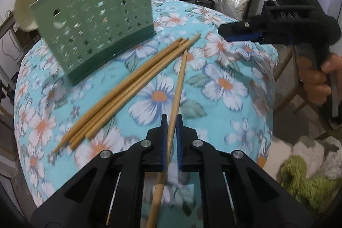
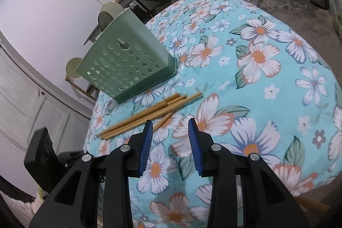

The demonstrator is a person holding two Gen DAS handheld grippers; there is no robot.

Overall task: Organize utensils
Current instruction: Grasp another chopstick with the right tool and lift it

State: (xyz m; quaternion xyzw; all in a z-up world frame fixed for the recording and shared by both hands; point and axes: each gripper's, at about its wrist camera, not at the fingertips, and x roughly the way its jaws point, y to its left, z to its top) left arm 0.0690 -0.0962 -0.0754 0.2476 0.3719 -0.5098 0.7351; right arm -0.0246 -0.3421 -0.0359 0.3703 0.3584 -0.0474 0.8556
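**A:** You are closing the left gripper (image 1: 171,121) on one long, round, pale wooden chopstick (image 1: 180,80). It is running between the blue ribbed pads, and the jaws are nearly together around it, so I judge you are gripping it. Its far tip is pointing toward the other sticks.

**B:** And the others?

**A:** The bundle of four or so matching wooden chopsticks (image 1: 128,89) is lying flat on the turquoise flowered tablecloth (image 1: 224,82), just left of the one you are holding, fanning from the near left to the far right. Their far ends are resting near the base of the pale green perforated plastic utensil holder (image 1: 96,29), which is standing upright at the far left of the table.

**B:** Is anything sitting in the holder yet?

**A:** I cannot tell; its inside is hidden, though nothing is sticking out above its rim. By my reckoning you are only starting: one stick is in hand, and the rest are waiting on the cloth.

**B:** What is my right hand doing?

**A:** Your right gripper (image 2: 171,138) is hovering above the cloth with its jaws partly apart and nothing between them, near the right end of the bundle.
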